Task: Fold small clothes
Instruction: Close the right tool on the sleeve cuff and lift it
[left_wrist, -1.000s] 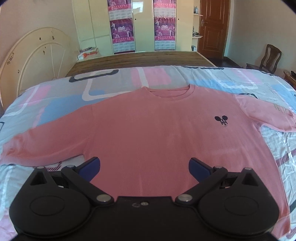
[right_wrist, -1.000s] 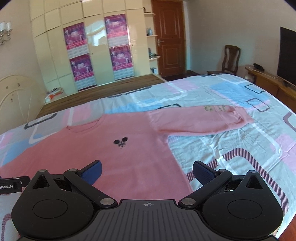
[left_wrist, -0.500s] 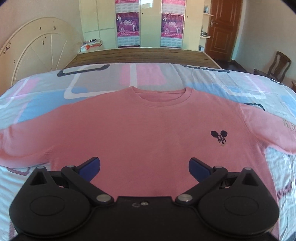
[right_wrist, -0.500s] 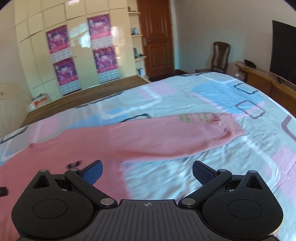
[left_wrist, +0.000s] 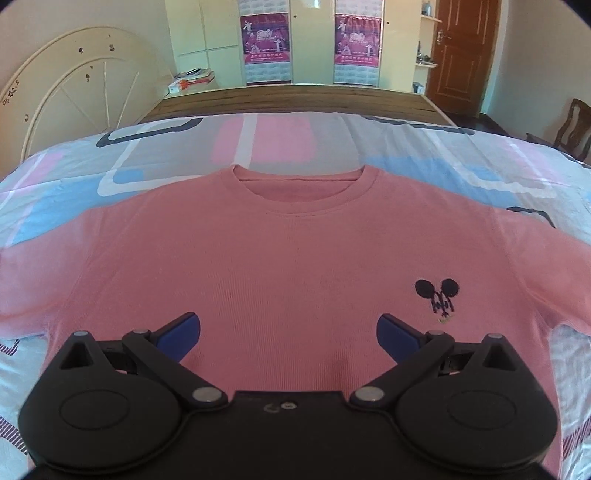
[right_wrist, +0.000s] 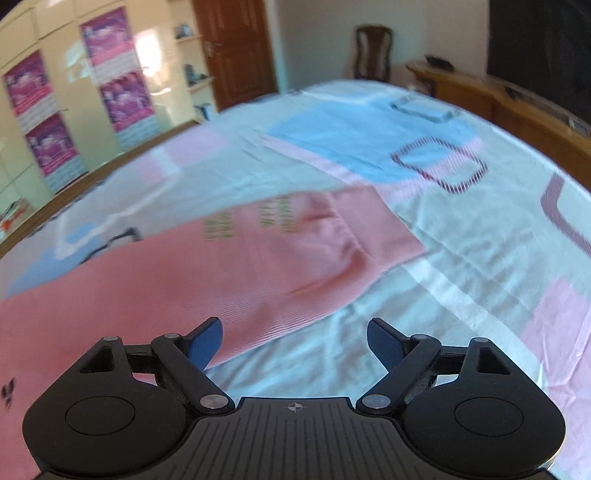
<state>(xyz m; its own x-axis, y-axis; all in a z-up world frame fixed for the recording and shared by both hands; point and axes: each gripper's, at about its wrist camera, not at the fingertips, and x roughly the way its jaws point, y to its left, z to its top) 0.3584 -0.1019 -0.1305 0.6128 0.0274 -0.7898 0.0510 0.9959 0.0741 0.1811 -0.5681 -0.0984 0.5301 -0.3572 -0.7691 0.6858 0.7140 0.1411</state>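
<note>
A pink long-sleeved shirt lies flat, front up, on the bed, collar away from me, with a small black mouse logo on its chest. My left gripper is open and empty, hovering over the lower middle of the shirt. The right wrist view shows the shirt's sleeve stretched out to the right, its cuff on the sheet. My right gripper is open and empty, just above the sleeve's near edge.
The bed has a patterned sheet in pink, blue and white. A cream headboard stands at the left, wardrobes with posters behind. A wooden sideboard and a chair stand right of the bed.
My left gripper has moved forward and left over the shirt, closer to its collar. My right gripper has swung right, from the shirt's body to its sleeve and cuff. Both stay open.
</note>
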